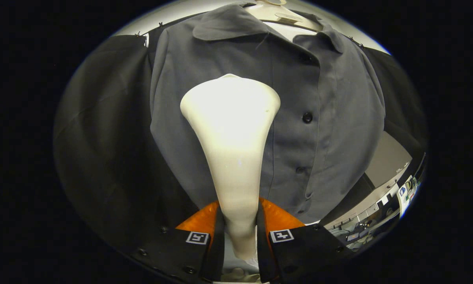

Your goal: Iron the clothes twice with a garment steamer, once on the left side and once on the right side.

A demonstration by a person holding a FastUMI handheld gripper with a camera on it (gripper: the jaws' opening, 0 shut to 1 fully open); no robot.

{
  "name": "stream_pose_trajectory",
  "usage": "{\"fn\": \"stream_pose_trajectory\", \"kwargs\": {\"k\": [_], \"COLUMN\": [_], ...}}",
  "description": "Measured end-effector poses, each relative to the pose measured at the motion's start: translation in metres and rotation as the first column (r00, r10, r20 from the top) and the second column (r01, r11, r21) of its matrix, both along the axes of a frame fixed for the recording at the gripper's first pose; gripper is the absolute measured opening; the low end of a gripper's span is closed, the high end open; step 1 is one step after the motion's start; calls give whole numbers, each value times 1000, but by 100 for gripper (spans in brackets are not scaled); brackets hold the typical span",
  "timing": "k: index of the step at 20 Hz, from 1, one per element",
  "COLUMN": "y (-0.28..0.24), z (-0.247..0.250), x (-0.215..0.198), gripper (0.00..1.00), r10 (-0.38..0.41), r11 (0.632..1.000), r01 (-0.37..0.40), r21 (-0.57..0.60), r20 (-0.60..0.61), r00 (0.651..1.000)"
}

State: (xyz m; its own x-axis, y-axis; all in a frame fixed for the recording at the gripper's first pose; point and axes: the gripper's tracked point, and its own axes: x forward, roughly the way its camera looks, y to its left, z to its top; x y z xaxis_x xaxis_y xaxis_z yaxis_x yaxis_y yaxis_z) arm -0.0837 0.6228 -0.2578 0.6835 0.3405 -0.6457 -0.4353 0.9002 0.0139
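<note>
Steamer sits clamped in the jaws of the gripper, handle pinched from both sides, long body pointing straight ahead. Its wide head is just in front of the grey shirt on a hanger, left of the buttons.

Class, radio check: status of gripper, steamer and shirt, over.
Hand-held gripper shut on steamer. Head against grey shirt, beside the button placket. Nothing in the way.
</note>
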Motion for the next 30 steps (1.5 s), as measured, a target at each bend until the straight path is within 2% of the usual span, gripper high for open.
{"fn": "stream_pose_trajectory", "kwargs": {"k": [7, 30], "y": [-9, -73], "z": [-43, -162], "x": [-24, -61], "gripper": [43, 43], "r10": [12, -65], "r11": [1000, 988], "r01": [-13, 26], "r21": [-16, -153], "r20": [-79, -255], "r00": [997, 965]}}
